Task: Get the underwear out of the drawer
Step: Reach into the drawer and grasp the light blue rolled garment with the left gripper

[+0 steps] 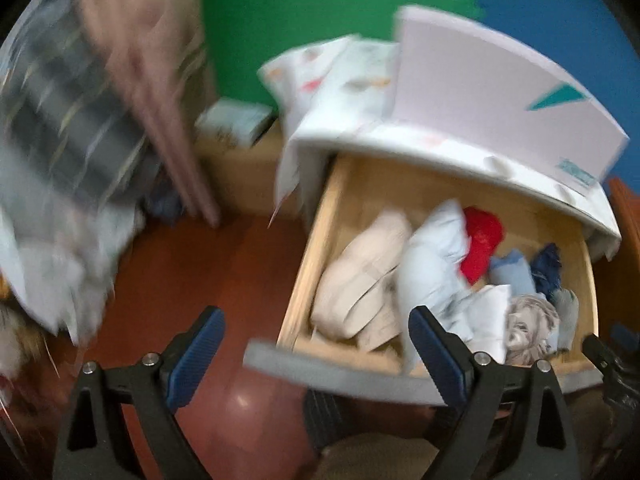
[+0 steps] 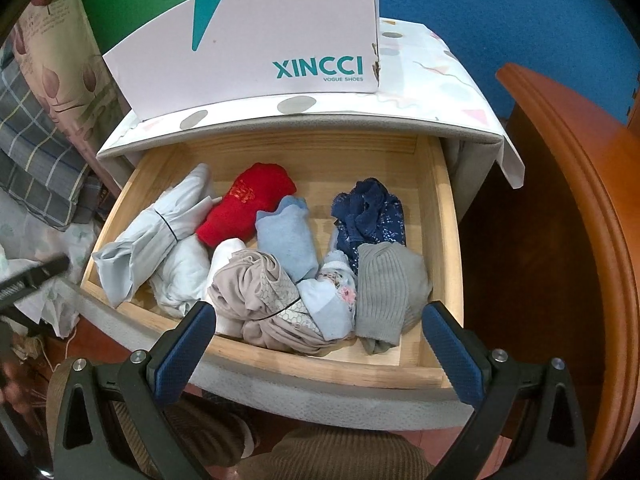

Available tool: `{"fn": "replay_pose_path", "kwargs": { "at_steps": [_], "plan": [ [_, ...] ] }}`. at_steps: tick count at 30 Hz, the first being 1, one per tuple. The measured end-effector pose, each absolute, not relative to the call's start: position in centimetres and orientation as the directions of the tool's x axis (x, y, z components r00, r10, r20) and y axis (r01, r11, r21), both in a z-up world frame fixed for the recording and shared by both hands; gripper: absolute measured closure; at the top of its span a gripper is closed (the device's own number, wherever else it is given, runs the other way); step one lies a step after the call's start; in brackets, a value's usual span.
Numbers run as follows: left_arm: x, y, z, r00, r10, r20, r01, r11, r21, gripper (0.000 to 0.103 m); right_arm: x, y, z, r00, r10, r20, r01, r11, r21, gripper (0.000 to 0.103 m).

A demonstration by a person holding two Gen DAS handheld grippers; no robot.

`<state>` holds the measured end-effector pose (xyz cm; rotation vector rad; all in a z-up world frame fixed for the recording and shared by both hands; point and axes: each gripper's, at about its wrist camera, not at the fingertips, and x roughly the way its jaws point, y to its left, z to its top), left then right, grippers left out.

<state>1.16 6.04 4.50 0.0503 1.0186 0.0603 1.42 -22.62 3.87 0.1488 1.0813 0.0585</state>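
The wooden drawer [image 2: 436,216] stands pulled open and holds several rolled pieces of underwear: a red one [image 2: 246,204], a light blue one [image 2: 286,236], a navy lace one [image 2: 370,210], a grey ribbed one [image 2: 386,288], a beige one [image 2: 256,292] and pale blue ones [image 2: 156,232]. My right gripper [image 2: 318,342] is open and empty, just above the drawer's front edge. My left gripper [image 1: 316,344] is open and empty, over the drawer's left front corner [image 1: 292,336]; that view is blurred. The red roll [image 1: 482,242] shows there too.
A white XINCCI shoe box [image 2: 260,40] sits on the nightstand top [image 2: 432,92]. An orange wooden headboard edge [image 2: 580,200] stands at the right. Plaid and floral bedding [image 2: 44,132] lies at the left. The floor [image 1: 192,280] is red-brown.
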Motion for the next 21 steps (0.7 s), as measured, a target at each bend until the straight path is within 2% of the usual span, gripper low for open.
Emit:
{"fn": "replay_pose_path", "kwargs": {
  "at_steps": [3, 10, 21],
  "plan": [
    [2.7, 4.1, 5.7, 0.504, 0.041, -0.863, 0.064, 0.994, 0.085, 0.008, 1.3, -22.6, 3.9, 0.47, 0.125, -0.874, 0.026, 0.987, 0.155, 0.001],
    [7.5, 1.4, 2.7, 0.29, -0.103, -0.951, 0.128, 0.989, -0.068, 0.008, 1.2, -22.7, 3.9, 0.469, 0.128, -0.874, 0.028, 0.987, 0.16, 0.001],
    [10.9, -1.0, -3.3, 0.17, -0.067, -0.983, 0.14, 0.989, -0.043, 0.008, 1.2, -23.5, 3.6, 0.452, 0.154, -0.879, 0.044, 0.98, 0.194, 0.001]
  ]
}}
